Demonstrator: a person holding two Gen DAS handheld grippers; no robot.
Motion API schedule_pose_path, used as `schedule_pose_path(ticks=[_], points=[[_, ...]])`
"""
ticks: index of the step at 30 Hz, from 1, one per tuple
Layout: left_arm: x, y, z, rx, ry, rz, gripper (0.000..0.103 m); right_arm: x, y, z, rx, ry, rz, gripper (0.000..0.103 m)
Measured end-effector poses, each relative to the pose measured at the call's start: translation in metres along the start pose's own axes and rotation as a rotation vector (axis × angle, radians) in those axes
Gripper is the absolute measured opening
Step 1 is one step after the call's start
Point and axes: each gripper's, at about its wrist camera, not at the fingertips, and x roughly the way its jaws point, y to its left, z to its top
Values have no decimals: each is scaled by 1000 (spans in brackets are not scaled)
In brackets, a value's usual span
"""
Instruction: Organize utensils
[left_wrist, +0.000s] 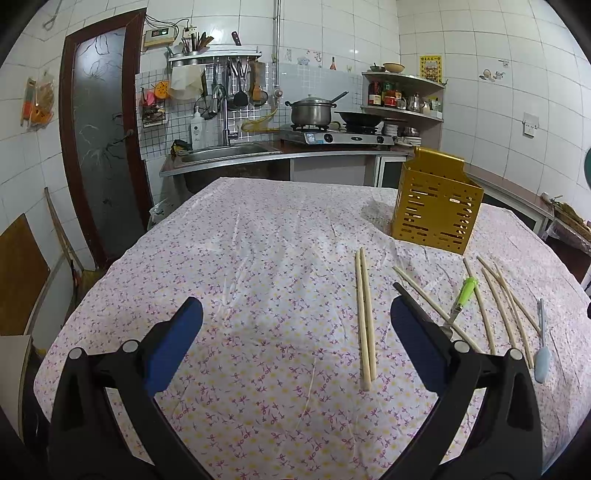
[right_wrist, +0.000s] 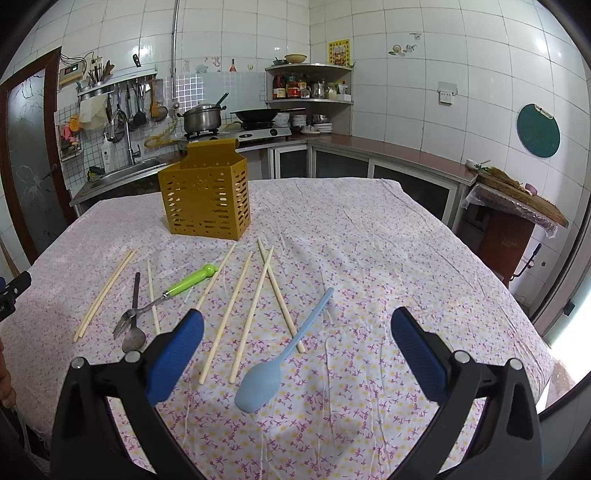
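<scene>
Right wrist view showed the right gripper (right_wrist: 297, 328) hovering with its jaws wide apart and empty above the flowered cloth of the surface (right_wrist: 388, 236), the blue spoon (right_wrist: 275, 363) lying just ahead of it. The yellow slotted holder (right_wrist: 205, 195) stood upright near the far side, and between it and the gripper lay loose chopsticks (right_wrist: 236, 306), two of them crossed, plus a green-handled fork (right_wrist: 173, 291) whose tines rested over a dark metal spoon (right_wrist: 133, 321). In the left wrist view the left gripper (left_wrist: 295, 330) also hung open and empty, with a pair of chopsticks (left_wrist: 365, 317) lying side by side between its fingers. The likeliest trouble, I judged, was the thinness of the chopsticks: flat on soft wrinkled cloth, they could roll away from closing jaws, or the jaws could pinch the cloth with them. A pick from the crossed pair could drag its neighbour along. Lifting the fork might shift the spoon beneath it. The holder looked light, so a utensil pushed against its rim could tip it or slide it on the cloth.
</scene>
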Motion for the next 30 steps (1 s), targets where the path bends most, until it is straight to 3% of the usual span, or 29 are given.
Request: schedule_pose_path(ticks=[17,30], points=[[3,0,2,11,3,-1,98,4,-1,0,1,7,-11,99],[62,-5,37,13,112,-46,98,56,-10,30,29,75,-1,99]])
